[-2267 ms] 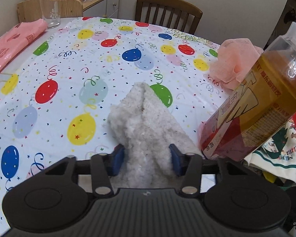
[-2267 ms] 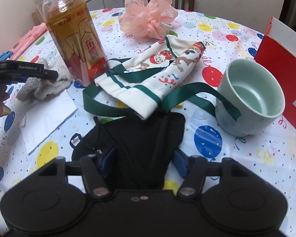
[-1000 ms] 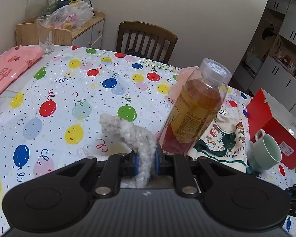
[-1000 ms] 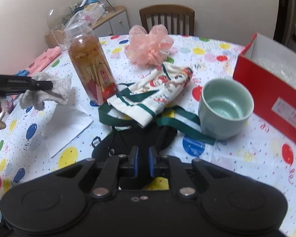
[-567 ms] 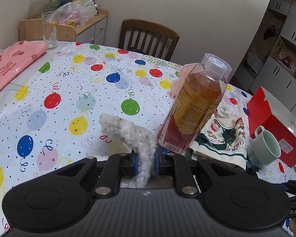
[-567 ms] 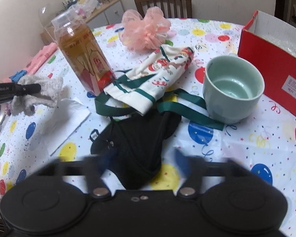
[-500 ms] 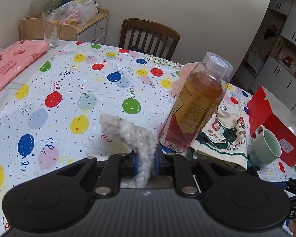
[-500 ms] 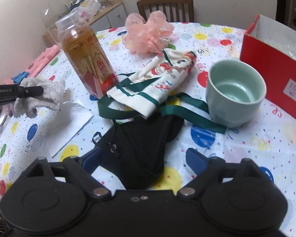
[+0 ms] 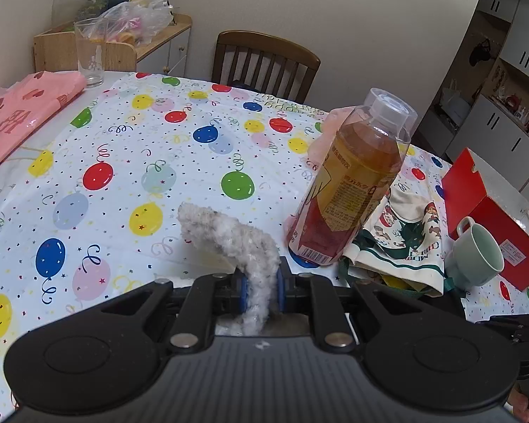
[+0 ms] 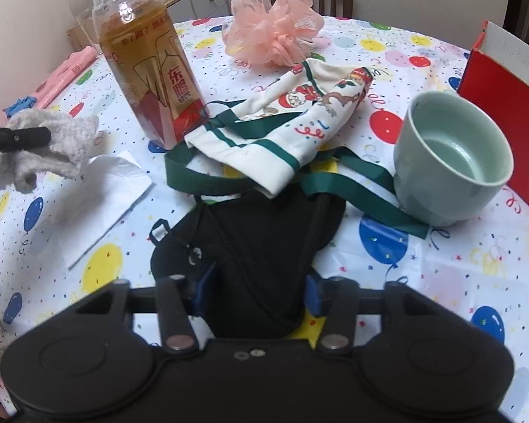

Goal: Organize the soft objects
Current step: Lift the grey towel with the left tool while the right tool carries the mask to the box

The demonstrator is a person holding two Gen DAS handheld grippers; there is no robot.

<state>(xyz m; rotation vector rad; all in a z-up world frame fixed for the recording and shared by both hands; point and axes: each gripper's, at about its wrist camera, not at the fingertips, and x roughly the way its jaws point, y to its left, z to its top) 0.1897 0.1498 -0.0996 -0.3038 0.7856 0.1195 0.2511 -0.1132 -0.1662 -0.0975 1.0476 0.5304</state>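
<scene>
My left gripper (image 9: 260, 290) is shut on a fluffy grey-white cloth (image 9: 229, 236) and holds it above the table; the cloth also shows at the left of the right wrist view (image 10: 53, 141). My right gripper (image 10: 257, 292) is open, its fingers either side of a black fabric pouch (image 10: 261, 246) that lies on the table. A printed white bag with green straps (image 10: 285, 120) lies just beyond the pouch. A pink mesh puff (image 10: 275, 35) sits farther back.
A tea bottle (image 10: 148, 74) stands left of the printed bag. A pale green mug (image 10: 451, 158) and a red box (image 10: 504, 84) are on the right. A white tissue (image 10: 102, 194) lies at left. A glass (image 9: 90, 53) and pink bag (image 9: 21, 112) sit far left.
My left gripper closed on the fluffy cloth and lifted it off the table. My right gripper closed on the black pouch, then opened again; the pouch lies between its fingers.
</scene>
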